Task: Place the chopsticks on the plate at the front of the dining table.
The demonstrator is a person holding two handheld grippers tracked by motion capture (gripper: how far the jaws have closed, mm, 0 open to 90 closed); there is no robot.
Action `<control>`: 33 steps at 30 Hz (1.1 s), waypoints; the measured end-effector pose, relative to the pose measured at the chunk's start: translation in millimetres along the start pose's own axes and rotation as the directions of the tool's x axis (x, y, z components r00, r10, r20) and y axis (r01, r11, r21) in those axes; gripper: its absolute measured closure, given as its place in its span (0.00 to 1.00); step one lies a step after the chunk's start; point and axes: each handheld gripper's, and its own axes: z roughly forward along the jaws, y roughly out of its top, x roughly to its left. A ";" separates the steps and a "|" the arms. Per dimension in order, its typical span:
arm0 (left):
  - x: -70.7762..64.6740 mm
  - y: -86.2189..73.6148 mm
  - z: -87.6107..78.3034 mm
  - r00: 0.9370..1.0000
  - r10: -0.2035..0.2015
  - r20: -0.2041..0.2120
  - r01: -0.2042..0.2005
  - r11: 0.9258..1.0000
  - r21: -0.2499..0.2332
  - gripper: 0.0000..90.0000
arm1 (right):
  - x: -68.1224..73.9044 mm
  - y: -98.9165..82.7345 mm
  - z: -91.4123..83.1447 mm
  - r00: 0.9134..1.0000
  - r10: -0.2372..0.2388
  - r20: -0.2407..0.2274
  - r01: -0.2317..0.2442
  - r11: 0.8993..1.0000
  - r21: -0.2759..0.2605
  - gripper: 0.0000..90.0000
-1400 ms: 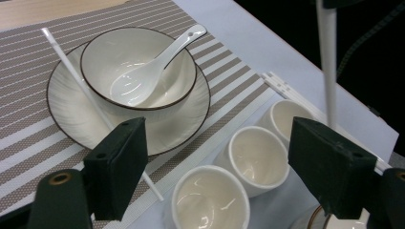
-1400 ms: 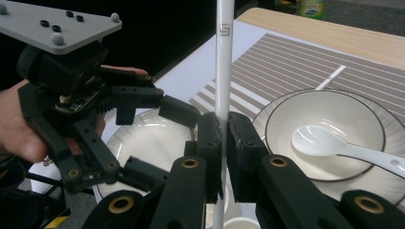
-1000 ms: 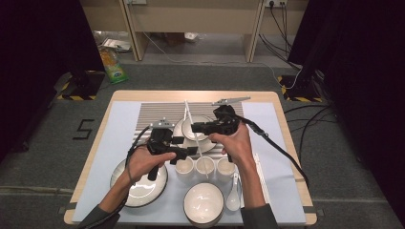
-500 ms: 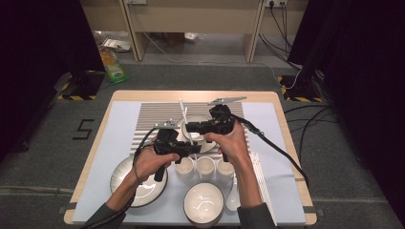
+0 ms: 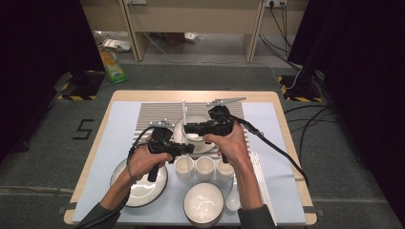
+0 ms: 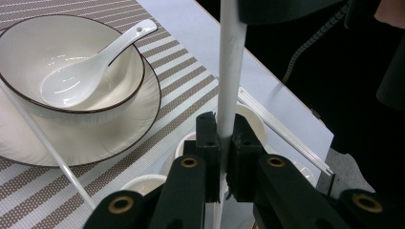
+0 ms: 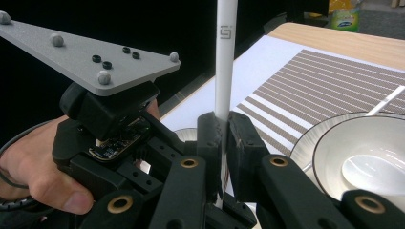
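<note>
A white chopstick (image 6: 231, 62) stands upright between both grippers. My left gripper (image 6: 224, 131) has just been closing and its pads now press on the chopstick's lower part. My right gripper (image 7: 223, 126) is shut on the same chopstick (image 7: 224, 57), with the left gripper's grey plate (image 7: 90, 57) close beside it. In the high view the left gripper (image 5: 190, 148) and the right gripper (image 5: 187, 128) meet above the striped mat (image 5: 153, 114), near a white bowl (image 6: 28, 57) with a spoon (image 6: 90, 67) on a plate (image 6: 119, 133).
A second chopstick (image 6: 43, 143) lies across the plate's rim. Three small cups (image 5: 205, 166) stand in a row in front of the hands. A large plate (image 5: 138, 191), a bowl (image 5: 204, 202), a spoon (image 5: 232, 198) and more chopsticks (image 5: 260, 176) sit near the front edge.
The left gripper's jaws have closed onto the white chopstick that the right gripper holds. Both hands have stayed almost where they were.
</note>
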 end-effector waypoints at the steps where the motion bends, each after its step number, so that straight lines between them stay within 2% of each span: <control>1: 0.7 -0.1 -0.2 1.000 0.000 0.002 0.000 1.000 0.005 0.94 | 0.0 -0.2 0.1 1.000 0.002 -0.002 -0.002 1.000 -0.003 0.93; 3: 1.8 -0.4 -1.0 1.000 -0.002 -0.001 0.002 1.000 0.003 0.94 | 0.2 -0.3 0.3 1.000 0.005 -0.005 -0.005 1.000 0.007 0.91; 4: 2.9 -0.3 -1.7 1.000 -0.001 0.005 0.001 1.000 0.012 0.94 | 0.4 0.2 -1.8 1.000 0.004 0.005 -0.004 1.000 -0.006 0.87; 6: 5.1 -0.2 -4.3 1.000 -0.002 -0.002 0.002 1.000 0.014 0.94 | 0.8 0.3 -5.1 1.000 -0.006 0.009 0.006 1.000 -0.001 0.80; 7: 6.1 -0.2 -5.5 1.000 -0.008 0.003 0.008 1.000 0.018 0.94 | 0.8 0.4 -7.3 1.000 -0.010 0.025 0.010 1.000 0.001 0.76; 8: 9.1 0.9 -10.3 1.000 -0.006 -0.006 0.007 1.000 0.014 0.94 | 1.1 0.4 -10.1 0.999 -0.014 0.039 0.014 1.000 0.008 0.75; 11: 12.3 2.1 -15.1 1.000 -0.018 -0.003 0.018 1.000 0.002 0.94 | 0.7 -1.0 -15.9 0.999 -0.032 0.043 0.031 0.999 0.021 0.74; 13: 15.9 3.2 -19.7 1.000 -0.018 -0.012 0.018 1.000 0.005 0.94 | -2.2 -6.0 -26.9 0.996 -0.038 0.086 0.035 0.999 0.038 0.69; 14: 17.9 4.1 -21.8 1.000 -0.022 -0.022 0.022 1.000 0.004 0.94 | -2.2 -6.0 -26.9 0.996 -0.038 0.086 0.035 0.999 0.038 0.69; 15: 20.3 5.1 -23.7 0.999 -0.028 -0.025 0.028 1.000 0.004 0.94 | -6.3 -10.7 -34.7 0.992 -0.046 0.119 0.039 0.998 0.058 0.68; 17: 24.6 6.9 -26.7 0.999 -0.036 -0.039 0.036 0.999 -0.002 0.94 | -8.6 -13.3 -38.0 0.990 -0.045 0.131 0.036 0.997 0.070 0.67; 19: 29.2 8.7 -28.3 0.998 -0.045 -0.050 0.045 0.999 -0.003 0.94 | -15.3 -20.0 -46.9 0.979 -0.056 0.196 0.036 0.994 0.106 0.66; 21: 33.0 9.9 -28.4 0.997 -0.055 -0.062 0.055 0.998 -0.004 0.94 | -19.1 -23.9 -51.4 0.972 -0.060 0.227 0.033 0.992 0.121 0.64; 22: 35.7 10.7 -28.2 0.996 -0.060 -0.072 0.060 0.998 -0.003 0.94 | -19.1 -23.9 -51.4 0.972 -0.060 0.227 0.033 0.992 0.121 0.64; 23: 37.8 11.3 -27.6 0.995 -0.063 -0.077 0.063 0.998 0.000 0.94 | -21.4 -27.2 -55.6 0.953 -0.093 0.290 0.044 0.984 0.171 0.64; 24: 39.8 12.0 -26.7 0.994 -0.067 -0.083 0.067 0.998 -0.001 0.94 | -22.0 -28.3 -57.2 0.941 -0.112 0.319 0.049 0.979 0.199 0.63; 25: 41.6 12.5 -25.7 0.993 -0.073 -0.092 0.073 0.997 -0.002 0.94 | -22.0 -28.3 -57.2 0.941 -0.112 0.319 0.049 0.979 0.199 0.63; 26: 43.4 12.7 -24.6 0.992 -0.076 -0.099 0.076 0.997 0.000 0.94 | -23.7 -30.8 -59.8 0.920 -0.139 0.366 0.053 0.970 0.237 0.62; 27: 45.1 12.7 -23.6 0.992 -0.077 -0.105 0.078 0.997 0.004 0.94 | -23.7 -30.8 -59.8 0.920 -0.139 0.366 0.053 0.970 0.237 0.62; 30: 50.8 11.7 -18.8 0.988 -0.089 -0.123 0.091 0.996 0.008 0.94 | -25.5 -33.8 -63.9 0.887 -0.182 0.424 0.056 0.955 0.291 0.61; 33: 57.2 10.0 -12.7 0.985 -0.102 -0.137 0.105 0.994 0.019 0.94 | -26.0 -37.5 -68.0 0.864 -0.212 0.456 0.055 0.941 0.333 0.60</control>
